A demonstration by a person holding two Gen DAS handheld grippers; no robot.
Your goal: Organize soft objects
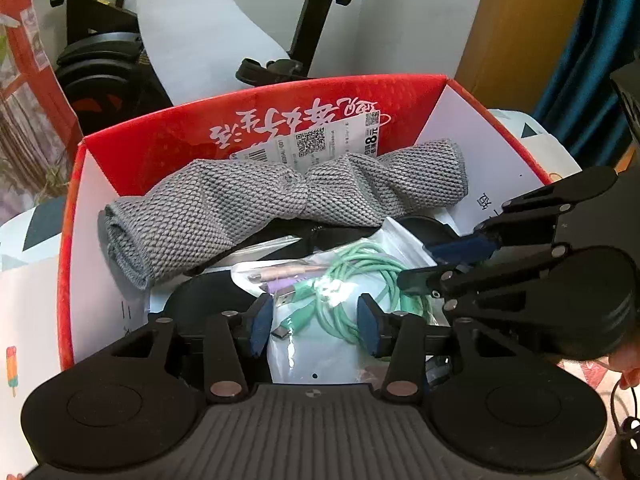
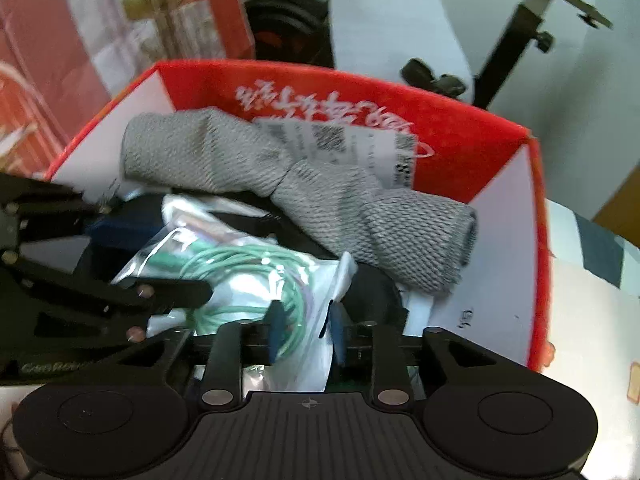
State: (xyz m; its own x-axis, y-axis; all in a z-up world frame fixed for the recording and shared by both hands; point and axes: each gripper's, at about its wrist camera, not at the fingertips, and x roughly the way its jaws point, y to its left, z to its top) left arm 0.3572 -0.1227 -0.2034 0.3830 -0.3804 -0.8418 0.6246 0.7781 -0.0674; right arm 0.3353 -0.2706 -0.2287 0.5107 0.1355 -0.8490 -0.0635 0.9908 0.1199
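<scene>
The grey knitted cloth (image 1: pixel 280 200) is lying twisted across the upper middle of the left wrist frame, inside the red cardboard box (image 1: pixel 280 116), resting on a clear bag of green cables (image 1: pixel 360 280) and dark items beneath. The left tongs (image 1: pixel 316 328) are hanging parted over that bag, gripping nothing. The right tongs (image 2: pixel 306 330) are standing partly open astride the bag's edge; whether they are pinching it, I cannot tell. Risk: the slippery bag could be snagging and lifting with the cloth, or the tongs could be colliding, being so near.
</scene>
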